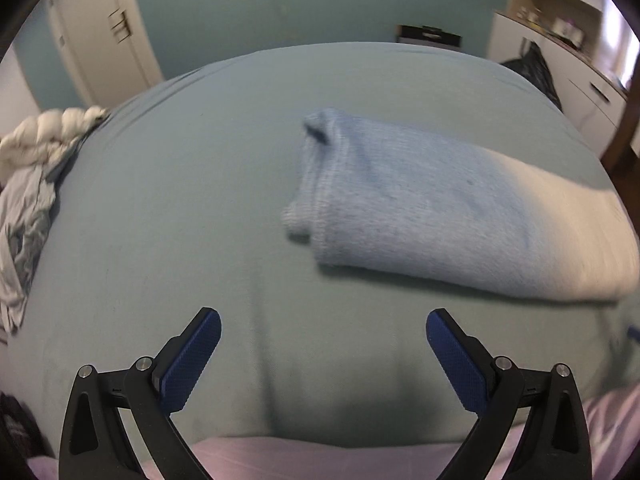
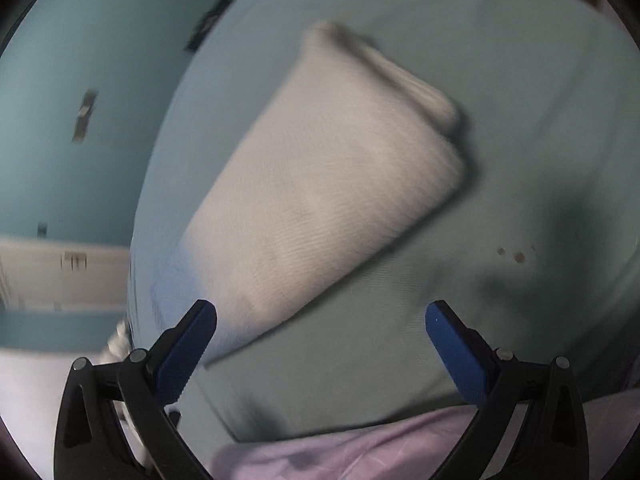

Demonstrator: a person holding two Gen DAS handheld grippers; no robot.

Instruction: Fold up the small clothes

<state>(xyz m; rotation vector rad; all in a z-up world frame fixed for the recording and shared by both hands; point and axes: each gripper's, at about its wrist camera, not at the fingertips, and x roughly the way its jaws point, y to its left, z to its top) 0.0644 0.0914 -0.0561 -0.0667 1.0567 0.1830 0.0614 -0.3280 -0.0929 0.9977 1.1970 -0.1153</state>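
A folded light blue-grey garment (image 1: 440, 208) lies on the teal bed sheet (image 1: 180, 200), right of centre in the left wrist view. My left gripper (image 1: 323, 322) is open and empty, held above the sheet, short of the garment. In the right wrist view the same folded garment (image 2: 320, 184) looks pale and blurred, lying aslant on the sheet (image 2: 520, 100). My right gripper (image 2: 320, 314) is open and empty, just short of the garment's near end, its left finger (image 2: 188, 344) close to the garment's corner.
A heap of unfolded clothes (image 1: 28, 184) lies at the bed's left edge. A pale pink cloth (image 1: 320, 456) lies along the near edge, also in the right wrist view (image 2: 360, 448). Beyond the bed stand a door (image 1: 100, 40), a white cabinet (image 1: 580, 80) and a dark bag (image 1: 532, 68).
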